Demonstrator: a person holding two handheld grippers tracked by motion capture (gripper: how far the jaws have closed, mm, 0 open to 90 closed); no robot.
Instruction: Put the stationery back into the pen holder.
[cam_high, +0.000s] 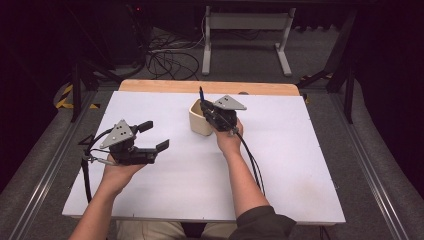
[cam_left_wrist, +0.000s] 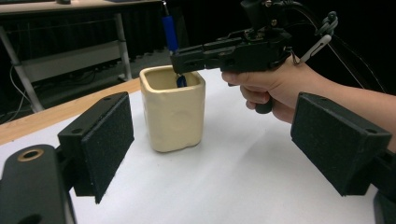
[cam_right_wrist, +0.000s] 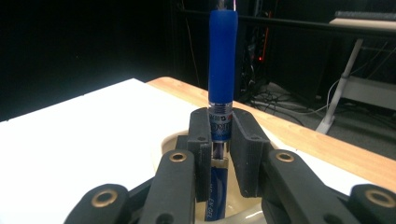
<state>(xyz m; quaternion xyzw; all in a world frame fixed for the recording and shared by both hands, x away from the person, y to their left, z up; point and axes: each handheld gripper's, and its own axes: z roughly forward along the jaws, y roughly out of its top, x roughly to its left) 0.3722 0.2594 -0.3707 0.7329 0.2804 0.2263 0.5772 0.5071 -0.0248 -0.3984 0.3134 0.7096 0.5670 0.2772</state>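
Observation:
A cream square cup (cam_high: 200, 120) (cam_left_wrist: 173, 112) stands upright on the white table (cam_high: 280, 165), near its far middle. My right gripper (cam_high: 205, 111) (cam_right_wrist: 220, 140) hovers over the cup's mouth, shut on a blue pen (cam_high: 202, 95) (cam_right_wrist: 222, 70) that stands upright. The pen's lower end (cam_left_wrist: 180, 81) dips inside the cup rim (cam_right_wrist: 163, 144). My left gripper (cam_high: 155, 136) (cam_left_wrist: 210, 144) rests at the table's left, open, with its pads (cam_left_wrist: 111, 140) apart and nothing between them. It points toward the cup.
A wooden strip (cam_high: 210, 86) edges the table's far side. Beyond it stand a white metal frame (cam_high: 245, 30) and loose cables (cam_high: 165, 55) on the floor. Black cables trail from both grippers across the table.

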